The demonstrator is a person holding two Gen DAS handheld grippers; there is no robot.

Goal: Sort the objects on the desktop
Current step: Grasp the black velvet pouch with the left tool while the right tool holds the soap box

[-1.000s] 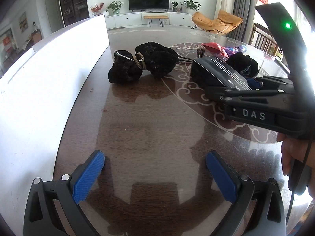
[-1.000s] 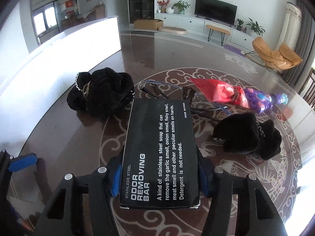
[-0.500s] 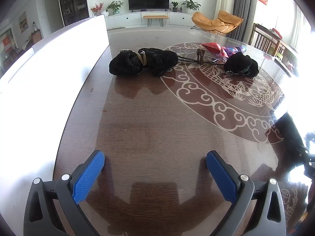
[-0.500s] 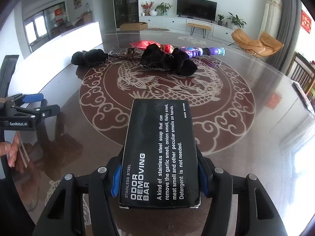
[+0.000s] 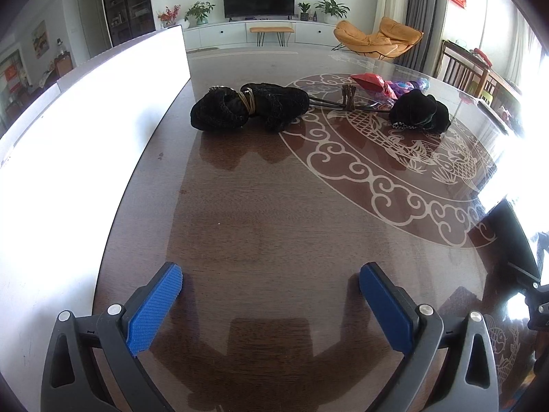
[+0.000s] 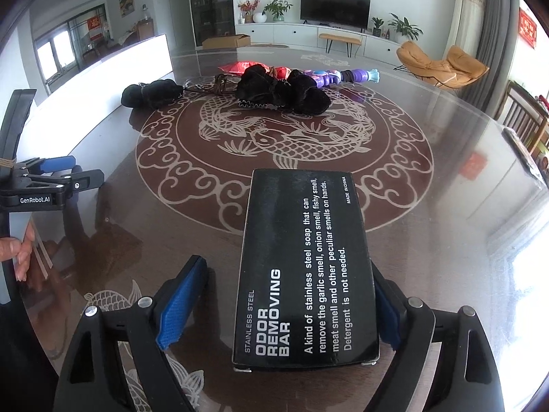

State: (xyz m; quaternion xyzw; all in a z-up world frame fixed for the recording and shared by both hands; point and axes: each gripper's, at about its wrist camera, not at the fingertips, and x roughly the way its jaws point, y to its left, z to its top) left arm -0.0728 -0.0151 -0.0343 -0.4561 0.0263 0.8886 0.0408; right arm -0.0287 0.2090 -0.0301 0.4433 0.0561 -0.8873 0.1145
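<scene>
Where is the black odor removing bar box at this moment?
In the right wrist view the black box lies on the table between the open right gripper fingers, against the right one, near the dragon medallion's edge.

Home living room, television (image 5: pixel 259 0), armchair (image 5: pixel 377 39)

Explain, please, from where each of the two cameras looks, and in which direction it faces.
Left wrist: sits on the open left gripper, low over the table, facing the black pouches and the TV wall.
Right wrist: sits on the open right gripper, facing the black box between its fingers; the left gripper and hand show at left.
Shared: table, pouches, TV.
</scene>
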